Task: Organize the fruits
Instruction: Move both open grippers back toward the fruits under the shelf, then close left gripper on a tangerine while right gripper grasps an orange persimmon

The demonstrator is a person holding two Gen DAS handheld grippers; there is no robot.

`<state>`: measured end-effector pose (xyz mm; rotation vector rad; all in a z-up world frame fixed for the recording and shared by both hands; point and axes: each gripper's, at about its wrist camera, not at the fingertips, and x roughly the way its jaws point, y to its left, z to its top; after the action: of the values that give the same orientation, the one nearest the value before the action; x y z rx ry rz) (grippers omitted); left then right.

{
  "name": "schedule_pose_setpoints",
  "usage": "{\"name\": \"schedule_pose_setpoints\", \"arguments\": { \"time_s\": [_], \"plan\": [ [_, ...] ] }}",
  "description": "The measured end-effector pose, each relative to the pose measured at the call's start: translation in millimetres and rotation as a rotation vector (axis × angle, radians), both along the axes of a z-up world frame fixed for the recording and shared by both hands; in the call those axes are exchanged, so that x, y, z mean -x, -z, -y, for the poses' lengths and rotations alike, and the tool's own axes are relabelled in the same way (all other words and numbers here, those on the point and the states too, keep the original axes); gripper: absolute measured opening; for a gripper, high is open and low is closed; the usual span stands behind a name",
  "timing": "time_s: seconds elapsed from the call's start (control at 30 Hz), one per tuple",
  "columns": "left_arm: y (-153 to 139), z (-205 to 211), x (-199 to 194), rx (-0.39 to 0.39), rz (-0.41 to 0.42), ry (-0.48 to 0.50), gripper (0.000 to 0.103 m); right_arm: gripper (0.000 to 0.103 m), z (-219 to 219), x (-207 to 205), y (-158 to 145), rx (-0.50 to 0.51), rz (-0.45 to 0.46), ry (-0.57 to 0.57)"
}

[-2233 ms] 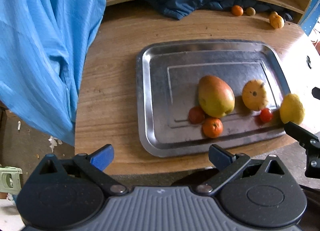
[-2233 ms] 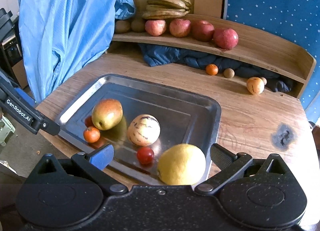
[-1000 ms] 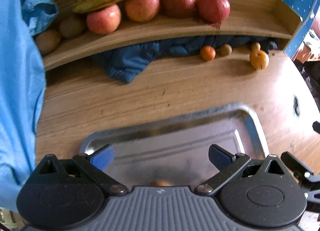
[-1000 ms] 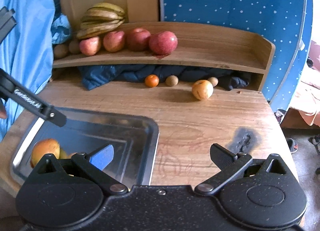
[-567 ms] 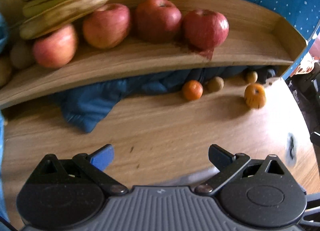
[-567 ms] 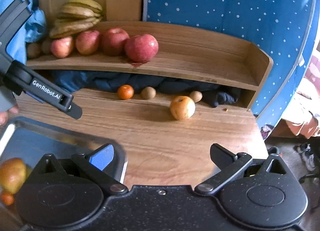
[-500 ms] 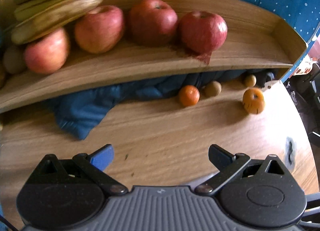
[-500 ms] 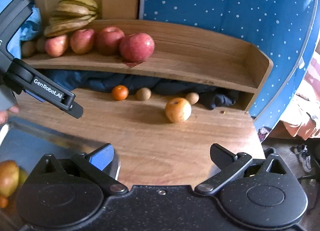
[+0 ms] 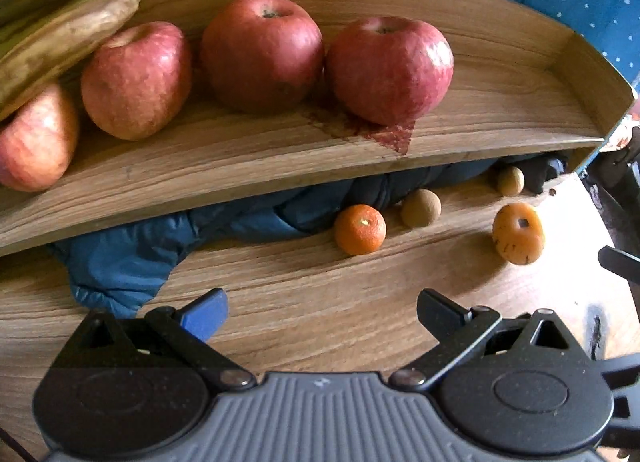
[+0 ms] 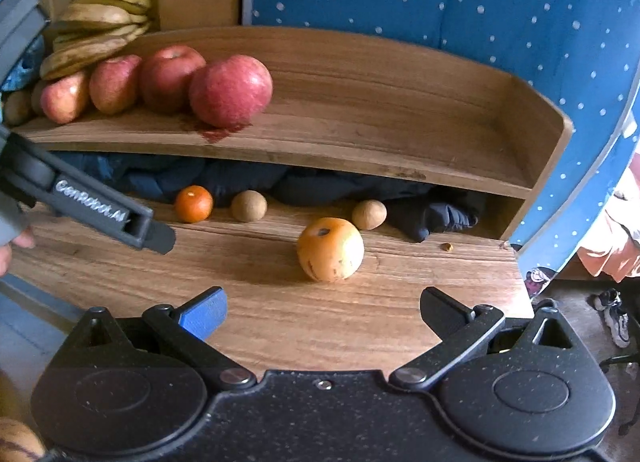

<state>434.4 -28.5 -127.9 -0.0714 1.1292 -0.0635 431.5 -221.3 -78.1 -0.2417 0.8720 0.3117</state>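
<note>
The left claw point(image 9: 322, 308) is held with its two fingers wide apart and nothing between them. The right claw point(image 10: 323, 308) is also spread wide and empty. A bit of the person's hand point(image 10: 10, 248) shows behind the left claw.

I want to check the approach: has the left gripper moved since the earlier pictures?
Yes. The left gripper has moved forward, off the tray, toward the curved wooden shelf, whose red apples look much larger.
</note>
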Motion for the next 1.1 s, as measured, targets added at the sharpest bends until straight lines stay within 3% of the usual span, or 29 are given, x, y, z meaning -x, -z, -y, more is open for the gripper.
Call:
{"name": "schedule_pose_setpoints", "arguments": {
  "time_s": [0.23, 0.67, 0.97, 1.1],
  "plan": [
    [7, 4, -5, 0.036, 0.028, -0.097, 0.102, 0.102, 4, -21, 13, -0.019, -0.014, -0.038],
    [24, 9, -23, 0.075, 0.019, -0.148, 0.102, 0.102, -3, -41, 25, -0.055, -0.033, -0.09],
    [22, 10, -25, 0.104, 0.056, -0.145, 0.085, 0.083, 2, -52, 29, -0.122, -0.065, -0.058],
    [22, 18, -30, 0.101, 0.057, -0.135, 0.074, 0.066, 3, -53, 31, -0.131, -0.067, -0.063]
  ]
}}
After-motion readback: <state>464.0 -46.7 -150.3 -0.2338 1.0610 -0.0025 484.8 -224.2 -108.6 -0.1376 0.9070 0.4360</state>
